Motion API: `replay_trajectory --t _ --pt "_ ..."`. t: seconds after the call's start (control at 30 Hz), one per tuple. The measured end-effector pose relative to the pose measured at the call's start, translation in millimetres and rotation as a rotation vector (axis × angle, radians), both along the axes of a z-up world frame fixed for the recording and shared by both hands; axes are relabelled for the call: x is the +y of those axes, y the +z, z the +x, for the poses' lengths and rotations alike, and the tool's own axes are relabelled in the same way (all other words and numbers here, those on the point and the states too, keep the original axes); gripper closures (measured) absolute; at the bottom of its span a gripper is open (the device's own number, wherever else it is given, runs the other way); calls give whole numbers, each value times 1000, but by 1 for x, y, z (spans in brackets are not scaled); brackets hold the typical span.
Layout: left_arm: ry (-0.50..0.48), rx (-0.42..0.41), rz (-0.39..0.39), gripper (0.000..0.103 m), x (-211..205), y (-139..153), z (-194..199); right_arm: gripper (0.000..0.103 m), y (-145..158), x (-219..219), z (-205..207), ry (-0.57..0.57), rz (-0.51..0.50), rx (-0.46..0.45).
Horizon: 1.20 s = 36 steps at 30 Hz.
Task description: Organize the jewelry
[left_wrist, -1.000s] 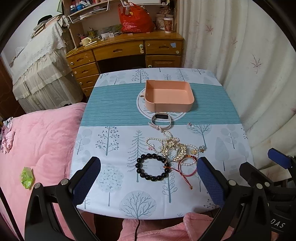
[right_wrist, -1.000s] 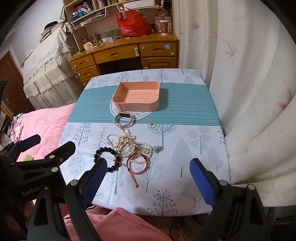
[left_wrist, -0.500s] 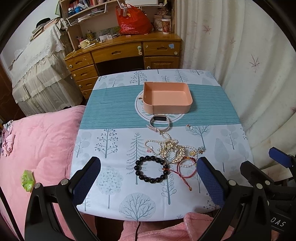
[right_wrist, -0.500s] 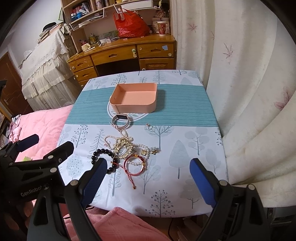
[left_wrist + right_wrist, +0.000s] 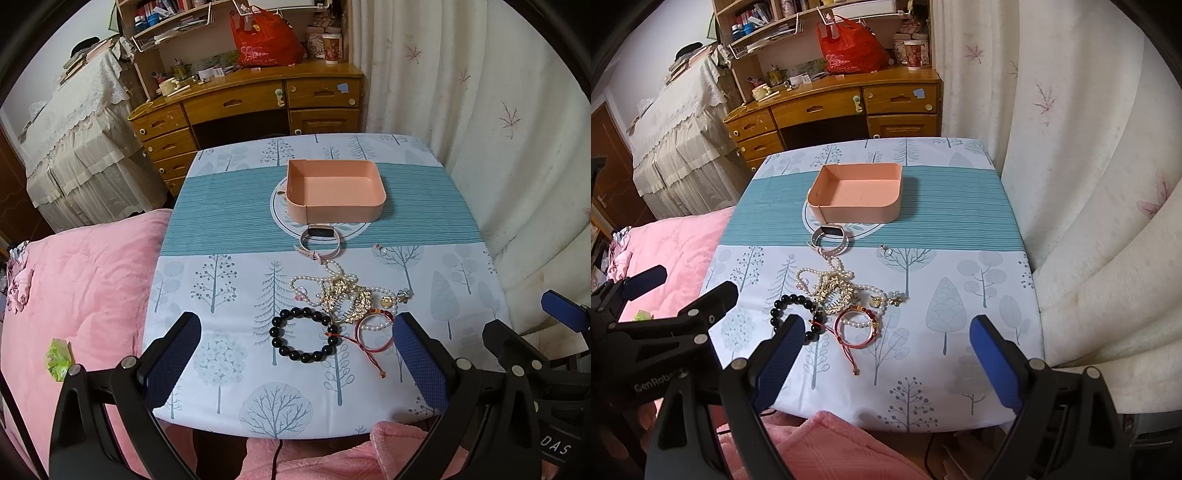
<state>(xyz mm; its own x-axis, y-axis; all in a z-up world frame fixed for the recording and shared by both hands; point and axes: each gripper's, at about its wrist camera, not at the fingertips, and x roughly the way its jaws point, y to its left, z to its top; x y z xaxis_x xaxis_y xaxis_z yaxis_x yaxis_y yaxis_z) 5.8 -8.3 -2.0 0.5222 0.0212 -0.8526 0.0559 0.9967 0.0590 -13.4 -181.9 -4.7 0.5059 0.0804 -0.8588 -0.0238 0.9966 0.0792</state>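
An empty pink box (image 5: pixel 335 190) (image 5: pixel 858 195) stands at the middle of the table. In front of it lies a watch (image 5: pixel 320 240) (image 5: pixel 832 239), then a tangle of pearl and gold chains (image 5: pixel 341 295) (image 5: pixel 834 286), a black bead bracelet (image 5: pixel 303 334) (image 5: pixel 796 314), a red cord bracelet (image 5: pixel 373 332) (image 5: pixel 858 326) and a small ring (image 5: pixel 380 249) (image 5: pixel 886 251). My left gripper (image 5: pixel 295 363) is open and empty, above the table's near edge. My right gripper (image 5: pixel 886 362) is open and empty, also above the near edge.
The table has a tree-print cloth with a teal band (image 5: pixel 229 210). A pink blanket (image 5: pixel 81 288) lies at the left, white curtains (image 5: pixel 1089 184) hang at the right, and a wooden desk (image 5: pixel 240 99) with a red bag stands behind.
Both grippers have drawn back and risen a little; the table and jewelry sit slightly farther off in both views. Nothing on the table has moved.
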Motion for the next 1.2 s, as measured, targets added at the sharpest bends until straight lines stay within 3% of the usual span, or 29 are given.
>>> replay_trajectory --t 0.87,1.03,1.2 --pt "-41 36 -10 1 0 -7 7 12 0 6 -1 -25 -22 -16" --pt "-69 88 -51 1 11 -24 13 12 -1 12 -4 -7 -39 -59" --pt "-121 128 -87 1 20 -50 22 12 -17 27 -13 27 -120 -120"
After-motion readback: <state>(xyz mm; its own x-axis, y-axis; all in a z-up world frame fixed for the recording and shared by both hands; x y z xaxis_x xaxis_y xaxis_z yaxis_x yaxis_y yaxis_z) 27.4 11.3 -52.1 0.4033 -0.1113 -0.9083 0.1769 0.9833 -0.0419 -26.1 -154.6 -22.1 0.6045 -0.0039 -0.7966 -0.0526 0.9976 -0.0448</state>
